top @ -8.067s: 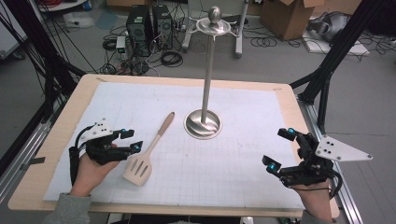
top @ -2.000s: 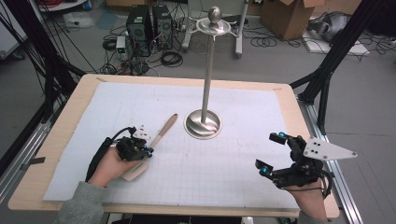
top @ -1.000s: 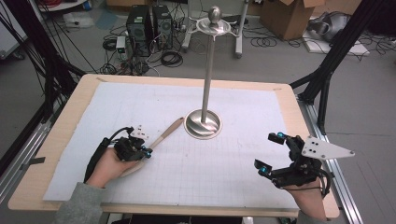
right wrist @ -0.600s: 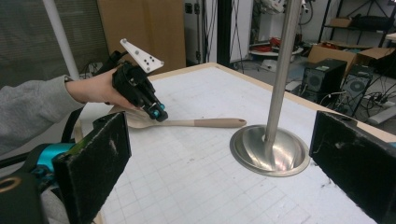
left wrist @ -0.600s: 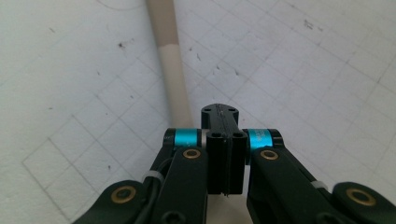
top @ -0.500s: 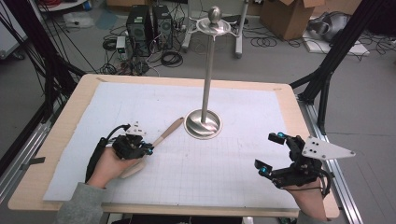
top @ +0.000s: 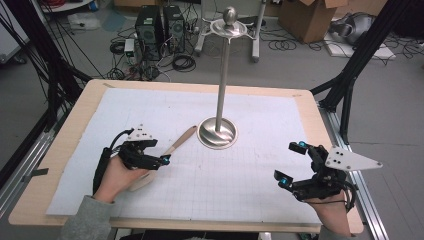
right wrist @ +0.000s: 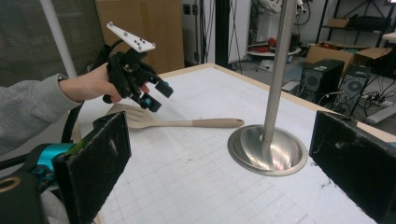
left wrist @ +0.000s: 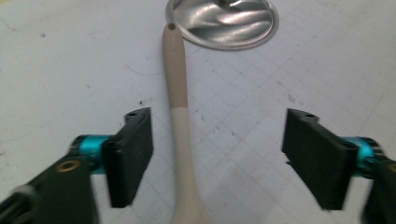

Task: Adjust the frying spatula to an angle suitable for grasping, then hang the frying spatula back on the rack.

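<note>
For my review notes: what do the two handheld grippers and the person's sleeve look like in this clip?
Both grippers are black, with flat rectangular black jaws on cyan-blue mounts. The left gripper carries a small pale plate dotted with dark marks on top and trails a black cable along the forearm. The right gripper bears a larger pale three-cornered plate with dark dots. The left arm wears a grey sleeve.

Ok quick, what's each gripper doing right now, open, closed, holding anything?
Left gripper: open, jaws either side of the beige wooden spatula, not gripping.
Right gripper: open, holding nothing.
</note>
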### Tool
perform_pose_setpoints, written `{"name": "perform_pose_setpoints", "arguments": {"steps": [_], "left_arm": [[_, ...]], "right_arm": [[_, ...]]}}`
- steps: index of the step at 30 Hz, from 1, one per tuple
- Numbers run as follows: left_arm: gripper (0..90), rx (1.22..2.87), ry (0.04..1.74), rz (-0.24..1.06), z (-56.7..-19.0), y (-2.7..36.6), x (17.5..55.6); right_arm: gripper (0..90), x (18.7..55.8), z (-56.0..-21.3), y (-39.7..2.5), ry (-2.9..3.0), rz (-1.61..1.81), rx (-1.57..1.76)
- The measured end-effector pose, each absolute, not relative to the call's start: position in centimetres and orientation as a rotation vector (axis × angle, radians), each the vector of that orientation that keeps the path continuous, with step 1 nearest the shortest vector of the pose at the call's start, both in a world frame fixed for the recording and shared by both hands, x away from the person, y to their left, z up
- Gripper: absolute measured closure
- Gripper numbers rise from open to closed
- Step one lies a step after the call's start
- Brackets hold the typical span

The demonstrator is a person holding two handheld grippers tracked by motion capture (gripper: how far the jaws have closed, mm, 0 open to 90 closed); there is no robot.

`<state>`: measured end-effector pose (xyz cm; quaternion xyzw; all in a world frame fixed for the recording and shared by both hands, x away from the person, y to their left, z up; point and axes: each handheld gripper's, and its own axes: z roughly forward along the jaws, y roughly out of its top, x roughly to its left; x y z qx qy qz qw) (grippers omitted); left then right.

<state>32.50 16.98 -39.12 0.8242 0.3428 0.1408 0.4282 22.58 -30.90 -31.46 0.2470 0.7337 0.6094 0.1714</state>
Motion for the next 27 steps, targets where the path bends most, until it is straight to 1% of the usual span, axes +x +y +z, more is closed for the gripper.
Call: {"name": "perform_pose_setpoints", "arguments": {"steps": [1,4,5,9,27], "left_arm": [[10.8,2.035,0.873,0.341,-39.02,17.03,32.55],[8.7,1.993,0.880,0.296,-38.73,17.16,32.65],[5.4,1.985,0.874,0.296,-38.69,17.19,32.66],[1.7,1.982,0.860,0.315,-38.56,17.34,32.69],[1.8,1.977,0.887,0.308,-38.82,17.72,32.92]], "right_arm": [[4.1,22.64,-31.49,-30.93,2.082,1.729,0.702],[4.1,22.71,-31.52,-30.96,2.083,1.730,0.709],[4.1,22.74,-31.52,-30.96,2.083,1.733,0.711],[4.1,22.79,-31.58,-30.72,2.091,1.729,0.710],[4.1,22.72,-31.54,-30.75,2.090,1.740,0.709]]}}
